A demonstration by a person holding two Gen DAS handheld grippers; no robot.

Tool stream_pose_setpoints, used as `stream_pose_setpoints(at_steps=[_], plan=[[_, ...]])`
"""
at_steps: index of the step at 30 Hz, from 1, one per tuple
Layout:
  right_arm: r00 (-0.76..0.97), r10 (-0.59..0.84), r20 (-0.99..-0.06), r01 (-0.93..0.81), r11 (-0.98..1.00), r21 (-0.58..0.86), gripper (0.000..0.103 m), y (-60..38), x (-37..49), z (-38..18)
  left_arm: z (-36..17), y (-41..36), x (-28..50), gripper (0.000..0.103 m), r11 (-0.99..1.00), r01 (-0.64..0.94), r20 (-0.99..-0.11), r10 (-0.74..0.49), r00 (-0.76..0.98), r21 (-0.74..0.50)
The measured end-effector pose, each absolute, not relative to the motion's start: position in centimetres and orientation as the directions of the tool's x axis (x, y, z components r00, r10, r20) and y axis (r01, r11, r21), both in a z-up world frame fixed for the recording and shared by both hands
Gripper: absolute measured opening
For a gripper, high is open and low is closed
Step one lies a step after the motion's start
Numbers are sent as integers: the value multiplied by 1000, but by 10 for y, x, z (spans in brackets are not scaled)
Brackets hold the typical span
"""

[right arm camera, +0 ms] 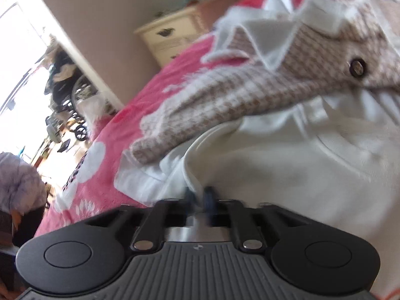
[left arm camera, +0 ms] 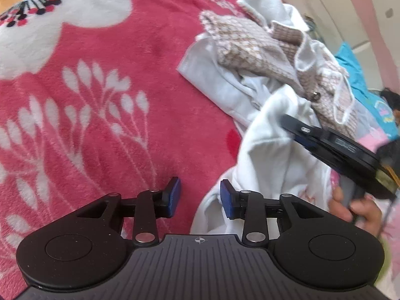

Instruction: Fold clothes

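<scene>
Right wrist view motion-blurred throughout; fingertip pads of right tool (right arm camera: 200, 197) smeared but drawn nearly together, pinching a hem of the white garment (right arm camera: 287, 155). Exact bite on the fabric hard to make out. Right edge of white garment cut off by frame. Beige checked knit garment (right arm camera: 225, 97) draped over the white one, long axis running from near left up toward far right, dark button (right arm camera: 357, 68) showing near its far end. Far end of knit cropped at top right.

Left wrist view sharper. Left tool (left arm camera: 199, 197) with jaws spread wide, blue pads (left arm camera: 175, 196) apart, gripping nothing, hovering over the pink floral blanket (left arm camera: 100, 105) covering the bed, right pad just beside the near edge of the white garment (left arm camera: 270, 145). Clothes pile on right half of bed: knit garment (left arm camera: 250, 47) on top at far side, white fabric beneath and trailing near. Right tool's body (left arm camera: 337, 147) seen side-on at right, fingers buried in white cloth, tips hidden; hand (left arm camera: 355, 207) on its grip partly cut off. Turquoise item (left arm camera: 360, 75) at far right, mostly hidden behind the pile.

Only in right view: cream dresser (right arm camera: 175, 37) against far wall, bright doorway at left with blurred clutter.
</scene>
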State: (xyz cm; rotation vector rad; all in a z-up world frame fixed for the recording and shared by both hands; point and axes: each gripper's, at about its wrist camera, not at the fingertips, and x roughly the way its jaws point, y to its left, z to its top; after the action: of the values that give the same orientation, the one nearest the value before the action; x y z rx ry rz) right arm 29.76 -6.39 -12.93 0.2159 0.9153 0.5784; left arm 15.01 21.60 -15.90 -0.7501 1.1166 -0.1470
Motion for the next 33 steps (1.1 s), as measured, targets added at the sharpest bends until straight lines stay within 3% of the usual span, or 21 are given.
stream_pose_setpoints(at_steps=[2,6,14,23,26,30,32,33], plan=[[531,557,-638,-366,830,420,7,-76,291,-126,-160,215,147,15,754,-236,-759,-478,443,-613],[600,557,-575,-316,825,469,7,-96,291,-133,-161,219,139,15,754,-230,-759,-488,431,-615],[652,499,-571,-292,860,418,7,-85,294,-156,-157,211,133,15,825,-111,-774,-461,434,-554],[638,527,-561,-290,840,459,9,-97,293,-157,-142,164,136,32,940,247,-781,-335,526,-237],[636,534,-557,-290,834,470,10,-99,293,-156,-144,151,137,34,934,333,-767,-306,563,-129],[639,537,-551,-292,832,471,10,-99,294,-154,-154,153,148,34,936,326,-748,-312,586,-134],[640,535,-551,-292,833,470,11,-98,294,-154,-155,166,150,15,941,280,-727,-327,604,-191],[641,532,-554,-291,836,466,13,-98,295,-153,-156,173,152,13,939,253,-719,-342,605,-233]])
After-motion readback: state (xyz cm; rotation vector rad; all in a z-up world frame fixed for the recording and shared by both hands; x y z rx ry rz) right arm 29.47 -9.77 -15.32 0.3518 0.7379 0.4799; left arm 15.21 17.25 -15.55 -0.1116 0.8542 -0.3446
